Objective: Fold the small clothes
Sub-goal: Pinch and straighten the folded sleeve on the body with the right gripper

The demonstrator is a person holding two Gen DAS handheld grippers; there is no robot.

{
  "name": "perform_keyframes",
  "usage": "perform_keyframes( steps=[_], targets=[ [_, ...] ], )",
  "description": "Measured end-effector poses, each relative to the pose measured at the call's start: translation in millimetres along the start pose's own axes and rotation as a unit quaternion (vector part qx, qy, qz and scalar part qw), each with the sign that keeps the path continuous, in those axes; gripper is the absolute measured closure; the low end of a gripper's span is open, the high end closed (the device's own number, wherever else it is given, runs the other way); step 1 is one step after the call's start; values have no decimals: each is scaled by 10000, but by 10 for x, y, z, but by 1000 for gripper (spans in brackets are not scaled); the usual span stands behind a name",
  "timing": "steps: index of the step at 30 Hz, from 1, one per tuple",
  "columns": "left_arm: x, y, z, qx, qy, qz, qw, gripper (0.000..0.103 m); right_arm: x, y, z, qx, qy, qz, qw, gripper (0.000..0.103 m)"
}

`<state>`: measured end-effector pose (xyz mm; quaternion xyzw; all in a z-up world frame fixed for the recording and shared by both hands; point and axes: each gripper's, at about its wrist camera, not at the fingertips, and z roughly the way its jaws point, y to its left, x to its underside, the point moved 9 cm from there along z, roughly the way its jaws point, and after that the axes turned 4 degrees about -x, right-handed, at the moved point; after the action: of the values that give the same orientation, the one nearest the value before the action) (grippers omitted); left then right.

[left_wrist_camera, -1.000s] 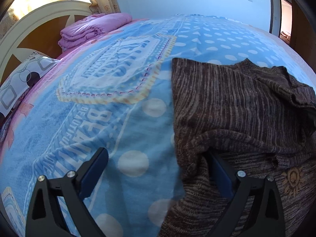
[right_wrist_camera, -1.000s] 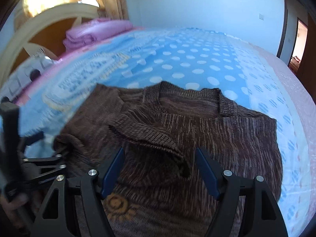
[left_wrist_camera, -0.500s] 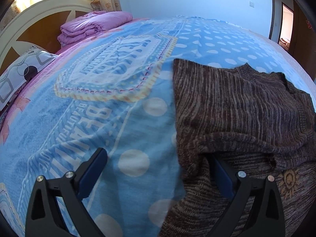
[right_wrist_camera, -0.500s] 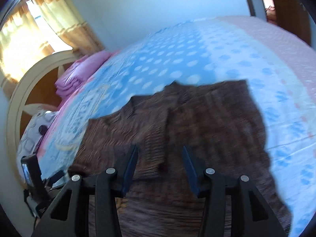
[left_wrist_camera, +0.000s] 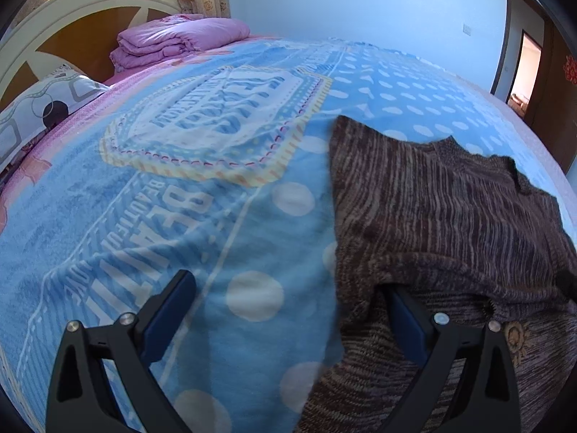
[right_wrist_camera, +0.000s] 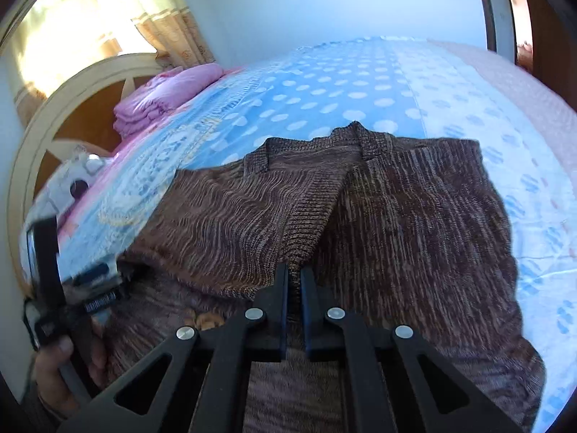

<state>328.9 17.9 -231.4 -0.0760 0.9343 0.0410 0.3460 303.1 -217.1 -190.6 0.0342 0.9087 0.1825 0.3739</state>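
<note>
Sweater [right_wrist_camera: 396, 223], brown knit w/ lighter streaks, lies on the bed [left_wrist_camera: 216, 238] over a blue polka-dot blanket [right_wrist_camera: 342, 83], toward the near edge, neckline pointing away from the cameras. One side is folded in over the front, its ribbed edge running diagonally down the middle.

Right hand-held gripper [right_wrist_camera: 294, 288]: jaws pinched nearly together on the low end of that ribbed edge, knit caught between the blue pads.

Left hand-held gripper [left_wrist_camera: 288, 310]: jaws spread wide. Its right finger [left_wrist_camera: 407, 324] is tucked under a raised fold at the sweater's left edge, fabric draped over it; its left finger [left_wrist_camera: 169, 310] sits over bare blanket, just beside the sweater. Nothing is pressed between the pads. In the right wrist view this gripper shows at far left, blurred, w/ a person's hand [right_wrist_camera: 61, 371] around its handle.

Small orange emblem [left_wrist_camera: 515, 335] shows on the lower layer of the sweater near the left gripper.

Bkgd: folded pink quilt [left_wrist_camera: 176, 39] and patterned pillow [left_wrist_camera: 39, 112] by the curved headboard [left_wrist_camera: 72, 11]; curtain [right_wrist_camera: 158, 7] at the window; doorway [left_wrist_camera: 523, 72] far right.
</note>
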Motion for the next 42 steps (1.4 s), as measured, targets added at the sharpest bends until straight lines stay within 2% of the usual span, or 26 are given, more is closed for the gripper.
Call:
perform_keyframes(
  steps=[2, 6, 9, 12, 13, 14, 16, 21, 25, 30, 36, 42],
  targets=[
    [-14, 18, -32, 144, -81, -121, 9998, 2, 48, -8, 8, 219, 3, -218, 9995, 98],
    [-90, 99, -219, 439, -488, -401, 9970, 2, 104, -132, 93, 238, 100, -52, 9997, 97],
    [-173, 138, -296, 434, -613, -498, 9959, 2, 113, -103, 21, 289, 123, -91, 9995, 94],
    [-269, 108, -354, 330, -694, -435, 9961, 2, 82, -65, -86, 559, -17, -238, 9982, 91],
    [-295, 73, -355, 267, -737, -375, 9962, 1, 58, -52, -126, 596, -103, -229, 9979, 84],
    [-323, -22, -310, 176, -665, -150, 9975, 1, 23, -18, -157, 536, -205, -201, 9981, 68],
    [-325, -134, -217, -9, -597, 154, 9981, 1, -41, 91, -138, 248, -274, -226, 9991, 51],
    [-138, -144, 25, -277, -41, 495, 9984, 1, -122, 251, 80, -24, -137, -324, 9994, 51],
    [-105, -136, -18, -250, -126, 526, 9982, 1, 54, 167, 233, -16, 254, -173, 9995, 51],
    [-54, -198, -13, -351, -87, 715, 9968, 1, 124, 153, 220, -10, 286, -199, 9994, 51],
    [-11, -169, -2, -227, 9, 632, 9977, 0, 165, 157, 221, 89, 285, -300, 9991, 51],
    [15, -176, -25, -259, -25, 674, 9974, 0, 209, 158, 186, 107, 281, -277, 9992, 51]
  ],
)
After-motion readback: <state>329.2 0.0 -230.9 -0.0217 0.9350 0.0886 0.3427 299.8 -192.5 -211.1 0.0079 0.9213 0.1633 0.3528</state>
